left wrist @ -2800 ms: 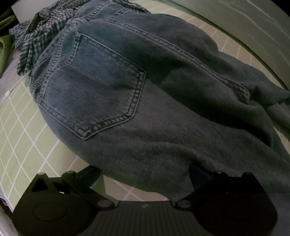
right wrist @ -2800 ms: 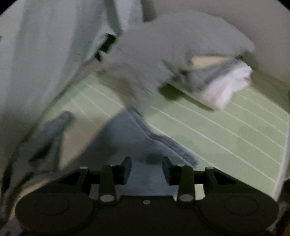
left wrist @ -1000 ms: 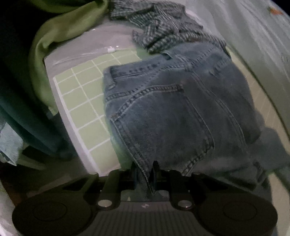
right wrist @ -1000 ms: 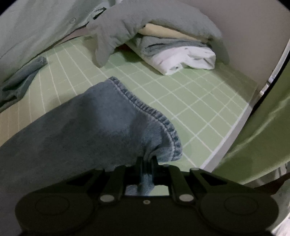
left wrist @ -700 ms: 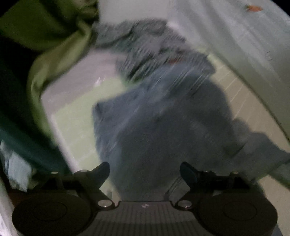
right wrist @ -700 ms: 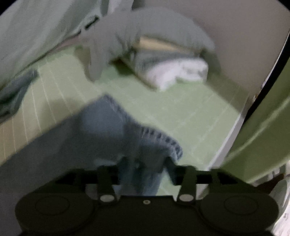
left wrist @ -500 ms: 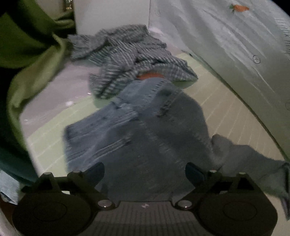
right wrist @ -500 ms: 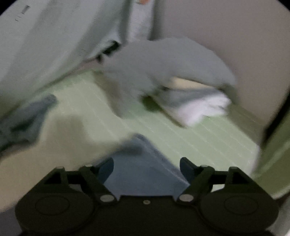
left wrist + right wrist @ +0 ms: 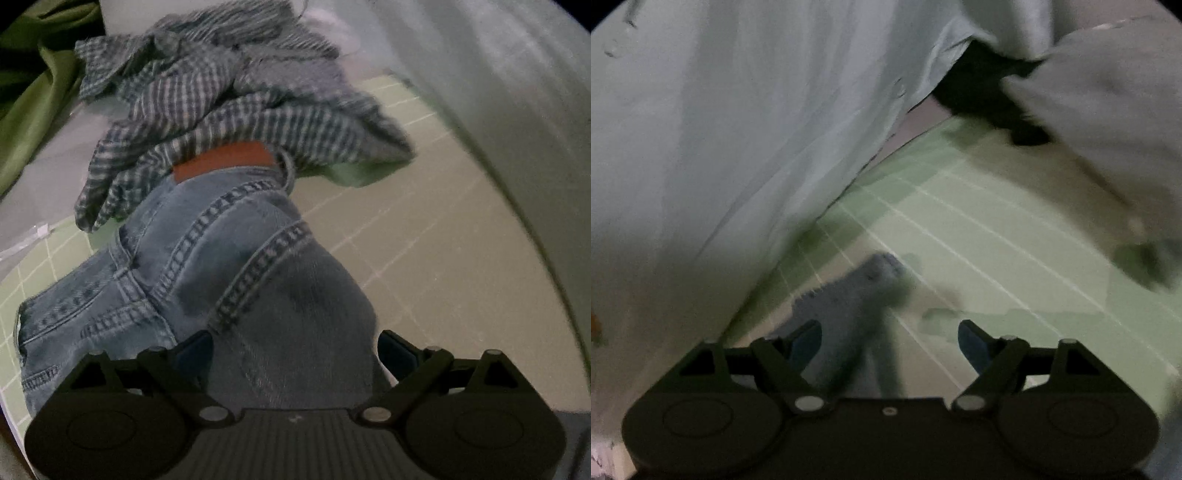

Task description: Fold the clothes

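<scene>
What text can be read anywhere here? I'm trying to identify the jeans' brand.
None can be read.
Brown patch on the jeans waistband: blurred, no lettering can be made out.
Orange mark on the pale sheet: cut off and blurred, unreadable.

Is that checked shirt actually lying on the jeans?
Touching. In the left wrist view the checked shirt drapes over the waistband of the jeans, partly covering the brown patch with no gap.
</scene>
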`<action>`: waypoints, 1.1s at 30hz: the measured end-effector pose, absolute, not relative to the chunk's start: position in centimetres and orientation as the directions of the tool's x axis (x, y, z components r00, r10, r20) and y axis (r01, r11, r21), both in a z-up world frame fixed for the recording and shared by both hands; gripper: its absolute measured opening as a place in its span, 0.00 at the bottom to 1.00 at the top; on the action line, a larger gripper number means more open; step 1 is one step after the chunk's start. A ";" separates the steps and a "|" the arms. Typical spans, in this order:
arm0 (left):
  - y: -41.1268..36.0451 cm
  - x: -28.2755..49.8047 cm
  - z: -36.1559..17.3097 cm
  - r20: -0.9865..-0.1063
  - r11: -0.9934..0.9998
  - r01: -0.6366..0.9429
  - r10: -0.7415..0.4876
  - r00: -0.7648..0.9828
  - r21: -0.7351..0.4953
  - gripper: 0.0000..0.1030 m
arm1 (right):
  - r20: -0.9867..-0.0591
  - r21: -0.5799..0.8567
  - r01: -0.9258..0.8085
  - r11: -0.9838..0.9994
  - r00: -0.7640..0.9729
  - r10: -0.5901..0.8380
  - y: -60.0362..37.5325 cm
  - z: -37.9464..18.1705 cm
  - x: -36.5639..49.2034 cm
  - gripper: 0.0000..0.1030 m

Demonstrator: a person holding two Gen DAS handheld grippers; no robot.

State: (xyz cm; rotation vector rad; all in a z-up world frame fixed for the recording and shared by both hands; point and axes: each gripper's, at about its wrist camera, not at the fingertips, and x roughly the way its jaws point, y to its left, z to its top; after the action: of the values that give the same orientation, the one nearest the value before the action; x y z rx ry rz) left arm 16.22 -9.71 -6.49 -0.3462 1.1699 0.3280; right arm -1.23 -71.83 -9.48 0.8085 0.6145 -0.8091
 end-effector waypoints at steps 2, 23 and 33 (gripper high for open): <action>-10.1 17.1 -7.3 -0.941 0.893 -0.446 0.101 0.322 -0.057 0.95 | -0.759 0.374 0.826 0.423 0.534 -0.373 -73.1 -10.5 1.1 0.80; -5.0 7.5 -1.3 -0.853 0.888 -0.393 0.001 0.521 -0.239 0.25 | -0.496 0.268 0.797 0.541 0.596 -0.632 -71.7 0.9 -7.9 0.10; -5.3 2.5 -4.1 -0.913 0.903 -0.392 0.001 0.408 -0.174 0.37 | -0.781 0.015 0.937 0.349 0.229 -0.582 -68.9 -9.1 -24.9 0.15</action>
State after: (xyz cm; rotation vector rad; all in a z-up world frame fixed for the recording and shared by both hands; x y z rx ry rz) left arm 2.49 -5.27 -4.14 -0.3929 1.1302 0.2560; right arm -24.86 -68.86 -9.07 0.5538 0.7708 -1.1210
